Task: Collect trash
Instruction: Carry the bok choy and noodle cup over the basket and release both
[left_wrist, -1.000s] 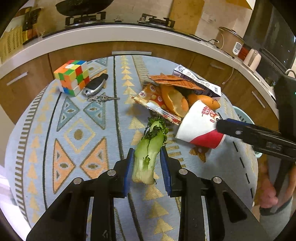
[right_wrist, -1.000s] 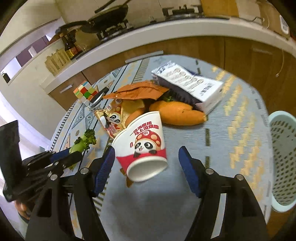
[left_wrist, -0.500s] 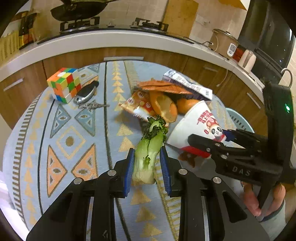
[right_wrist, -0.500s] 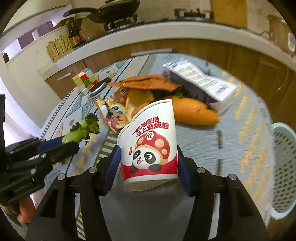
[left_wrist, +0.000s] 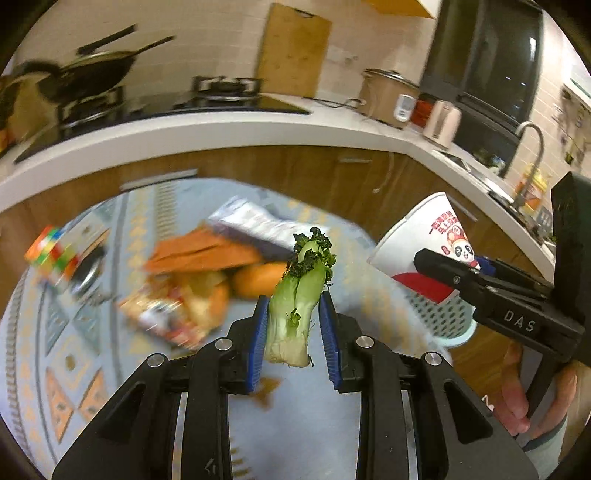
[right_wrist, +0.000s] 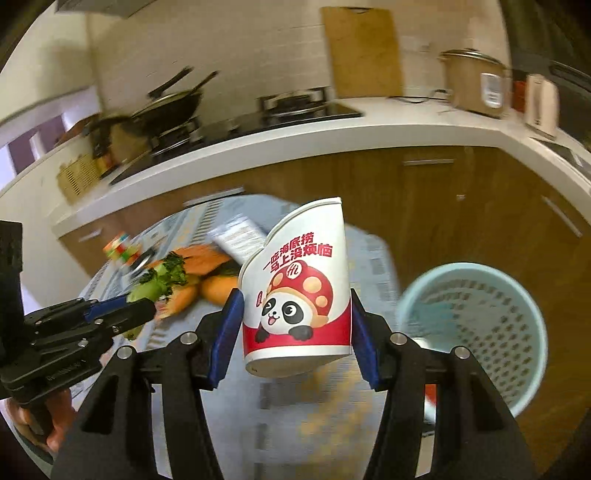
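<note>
Leafy stalk (left_wrist: 293, 306); crumpled paper cup (right_wrist: 297, 295)

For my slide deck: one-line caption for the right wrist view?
Right hand-held gripper holds a panda paper cup aloft beside a pale blue basket.

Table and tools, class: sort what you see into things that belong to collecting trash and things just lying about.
Belongs: green bok choy stalk in left tool; panda-print paper cup in right tool; pale blue perforated plastic bin; orange peel.
Lying about: multicoloured puzzle cube; black wok.
</note>
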